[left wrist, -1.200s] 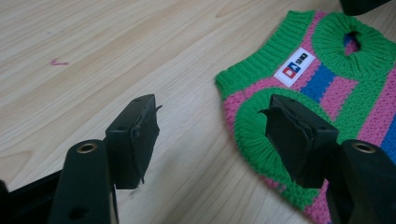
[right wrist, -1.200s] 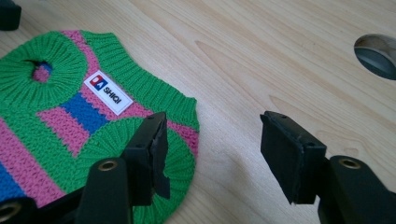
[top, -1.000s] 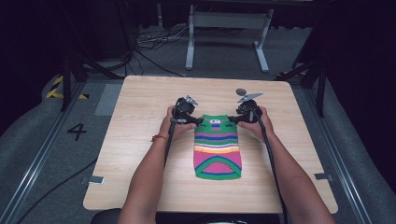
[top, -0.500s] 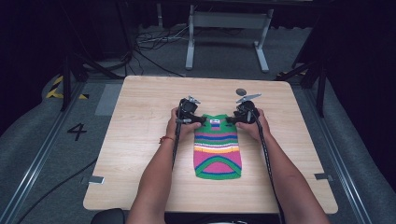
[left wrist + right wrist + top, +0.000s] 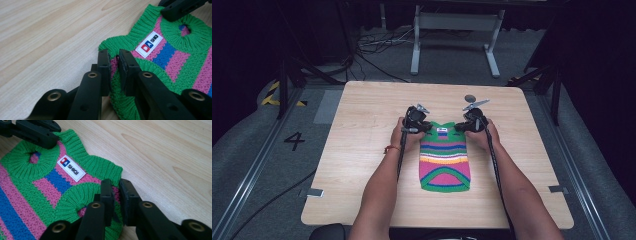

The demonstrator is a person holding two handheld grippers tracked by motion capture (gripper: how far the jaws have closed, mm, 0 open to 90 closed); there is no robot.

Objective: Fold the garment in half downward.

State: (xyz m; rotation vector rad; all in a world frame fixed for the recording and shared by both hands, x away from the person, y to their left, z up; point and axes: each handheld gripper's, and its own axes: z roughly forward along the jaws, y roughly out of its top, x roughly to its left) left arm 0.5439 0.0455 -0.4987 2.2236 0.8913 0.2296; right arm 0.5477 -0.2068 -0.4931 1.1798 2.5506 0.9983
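We see the left gripper (image 5: 428,126) with its fingers (image 5: 103,67) clenched on the left shoulder of the striped knit sweater (image 5: 444,160), which lies flat mid-bench (image 5: 362,150), its white label (image 5: 71,168) up. At its right shoulder, the right gripper (image 5: 460,126) grasps the knit likewise.

"SHIQI" on sweater label (image 5: 71,168); floor "4" (image 5: 294,141)

Sweater (image 5: 175,57) cut off at right and bottom edges in left gripper view, at left and bottom in right gripper view. Label (image 5: 442,131) text too small to read in high view (legible close up). Small dark round thing (image 5: 470,98) on tabletop (image 5: 362,130) unidentifiable. Left tool (image 5: 113,62) pinches knit; fabric between jaws hidden.
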